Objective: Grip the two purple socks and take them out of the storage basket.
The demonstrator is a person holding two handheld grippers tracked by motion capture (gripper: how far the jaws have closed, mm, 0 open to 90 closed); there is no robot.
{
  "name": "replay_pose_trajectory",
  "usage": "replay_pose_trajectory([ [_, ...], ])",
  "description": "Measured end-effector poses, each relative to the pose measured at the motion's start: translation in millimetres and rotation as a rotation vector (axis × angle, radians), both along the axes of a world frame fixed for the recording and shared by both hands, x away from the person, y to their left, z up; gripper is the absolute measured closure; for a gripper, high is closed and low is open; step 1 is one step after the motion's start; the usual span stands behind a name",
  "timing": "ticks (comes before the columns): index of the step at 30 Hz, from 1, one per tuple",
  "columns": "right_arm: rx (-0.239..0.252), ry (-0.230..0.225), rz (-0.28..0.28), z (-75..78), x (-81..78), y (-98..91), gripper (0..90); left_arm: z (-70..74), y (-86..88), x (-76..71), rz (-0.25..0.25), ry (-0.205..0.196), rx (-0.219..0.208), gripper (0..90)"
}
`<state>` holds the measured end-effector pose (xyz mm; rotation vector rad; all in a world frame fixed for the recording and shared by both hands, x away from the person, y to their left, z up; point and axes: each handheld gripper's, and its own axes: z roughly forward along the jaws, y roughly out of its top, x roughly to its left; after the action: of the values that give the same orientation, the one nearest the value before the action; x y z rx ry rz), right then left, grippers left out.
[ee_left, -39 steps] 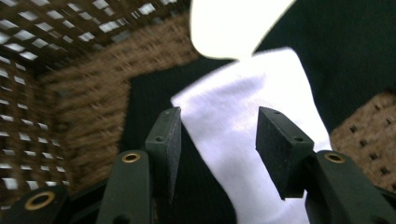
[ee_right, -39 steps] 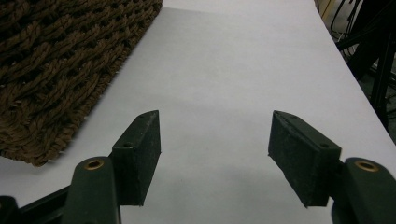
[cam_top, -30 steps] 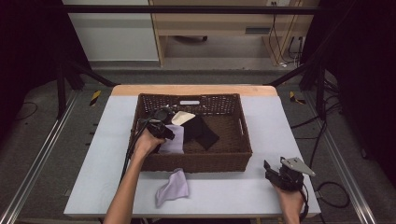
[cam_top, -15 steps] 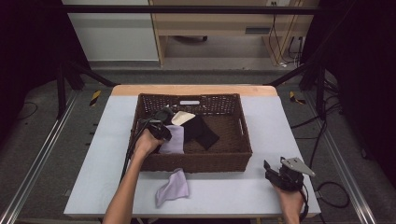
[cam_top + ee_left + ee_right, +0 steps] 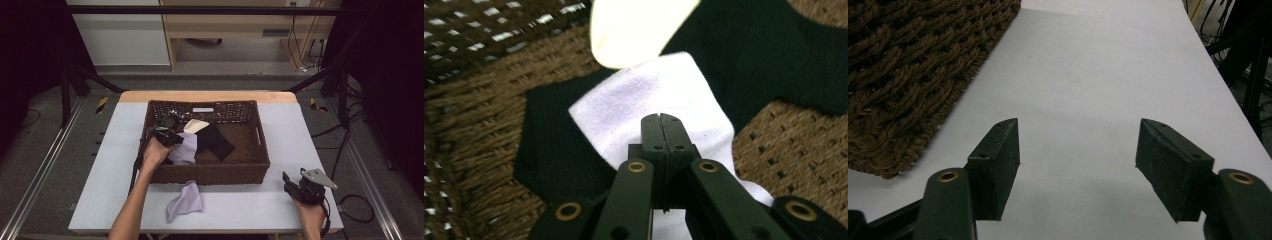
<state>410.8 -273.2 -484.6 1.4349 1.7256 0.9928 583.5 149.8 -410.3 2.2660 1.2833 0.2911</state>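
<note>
Over on the left, the person's left forearm reaches up from the near edge of the table and over the near-left wall of the wicker basket, hand wrapped around the left gripper, which points down into the basket's left half. Its jaws have just been closing, and in the left gripper view they now stand pressed flat together, tips right on the pale lilac cloth; whether a fold of it is actually pinched between them cannot be told. That cloth is soft, slightly rumpled, lying on the basket floor across a black cloth, with a cream-coloured piece just beyond it and more black fabric spreading toward the middle. Outside the basket, just in front of its near wall, a second lilac cloth lies crumpled on the table. Moving right, past the basket's bare right half: the right hand rests low at the near-right corner of the table, holding the right gripper well apart from the basket, its jaws spread wide over bare tabletop with nothing between them.
</note>
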Motion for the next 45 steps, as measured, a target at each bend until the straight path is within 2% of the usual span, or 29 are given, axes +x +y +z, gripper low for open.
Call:
replay_pose_trajectory([
  [1, 0.0, 0.0, 0.0, 0.0, 0.0, 0.0, 34.2, 1.4, 1.0, -0.7, 0.007, -0.019, -0.01, 89.2],
  [3, 0.001, 0.001, -0.001, 0.0, 0.1, 0.0, 34.1, 0.8, 1.9, -0.4, 0.008, -0.011, -0.013, 89.2],
  [4, 0.001, 0.002, 0.0, -0.1, 0.1, 0.0, 34.2, 0.8, 1.2, -0.7, 0.012, -0.019, -0.002, 89.2],
  [6, -0.001, -0.001, 0.001, 0.0, 0.1, 0.0, 34.2, 2.2, 1.4, -1.4, 0.004, -0.031, -0.009, 89.2],
  [12, -0.001, -0.001, 0.001, 0.0, 0.0, 0.0, 34.2, 7.8, 4.4, -5.7, 0.027, -0.102, -0.038, 89.3],
  [14, -0.001, -0.001, 0.001, -0.1, 0.0, 0.1, 34.2, 6.1, 3.9, -4.8, 0.02, -0.086, -0.034, 89.2],
  [18, -0.002, 0.002, 0.002, -0.1, 0.1, 0.2, 34.1, 0.6, -0.7, -2.1, 0.014, -0.043, 0.036, 88.9],
  [21, -0.002, 0.003, 0.003, 0.0, 0.1, 0.2, 34.0, -3.7, -2.4, -0.3, 0.006, -0.001, 0.064, 88.1],
  [23, -0.003, 0.001, 0.005, -0.1, 0.1, 0.2, 34.0, -4.1, -2.5, 0.1, 0.002, 0.008, 0.07, 85.9],
  [25, -0.001, 0.002, 0.004, 0.0, 0.2, 0.0, 33.9, -5.7, -3.6, 0.5, -0.003, 0.007, 0.079, 77.2],
  [27, -0.002, 0.002, 0.003, 0.0, 0.2, 0.1, 33.9, -9.1, -5.8, 1.4, -0.013, 0.024, 0.103, 59.5],
  [28, 0.0, 0.002, 0.004, -0.1, 0.2, 0.2, 33.8, -11.2, -7.3, 1.9, -0.021, 0.043, 0.112, 53.9],
  [30, -0.002, 0.002, 0.004, -0.1, 0.1, 0.2, 33.8, -12.3, -9.2, 2.1, -0.042, 0.052, 0.129, 48.9],
  [31, -0.001, 0.002, 0.005, -0.1, 0.2, 0.1, 33.6, -14.1, -9.9, 2.5, -0.043, 0.067, 0.114, 46.9],
  [33, 0.0, 0.005, 0.004, -0.1, 0.4, 0.1, 33.6, -17.2, -11.0, 3.3, -0.046, 0.098, 0.131, 44.5],
  [34, 0.0, 0.005, 0.005, -0.1, 0.3, 0.2, 33.6, -17.8, -11.1, 3.8, -0.051, 0.114, 0.147, 45.3],
  [35, -0.001, 0.003, 0.005, -0.1, 0.3, 0.2, 33.6, -18.8, -11.5, 4.3, -0.045, 0.128, 0.147, 50.0],
  [38, -0.001, 0.002, 0.005, -0.1, 0.2, 0.0, 33.6, -19.4, -11.2, 4.6, -0.037, 0.15, 0.158, 70.8],
  [40, -0.001, 0.003, 0.005, -0.1, 0.2, 0.0, 33.6, -17.8, -11.0, 4.3, -0.045, 0.149, 0.146, 84.1],
  [42, -0.001, 0.002, 0.005, -0.1, 0.3, 0.0, 33.6, -16.5, -10.9, 3.7, -0.049, 0.139, 0.136, 85.6],
  [43, 0.0, 0.002, 0.004, -0.1, 0.2, 0.0, 33.6, -12.2, -9.3, 2.1, -0.047, 0.102, 0.098, 85.9],
  [44, -0.001, 0.001, 0.004, -0.1, 0.2, 0.0, 33.6, -10.1, -8.5, 1.3, -0.045, 0.082, 0.087, 86.0],
  [45, -0.001, 0.001, 0.004, -0.1, 0.2, 0.0, 33.6, -10.1, -8.5, 1.3, -0.045, 0.082, 0.087, 86.0],
])
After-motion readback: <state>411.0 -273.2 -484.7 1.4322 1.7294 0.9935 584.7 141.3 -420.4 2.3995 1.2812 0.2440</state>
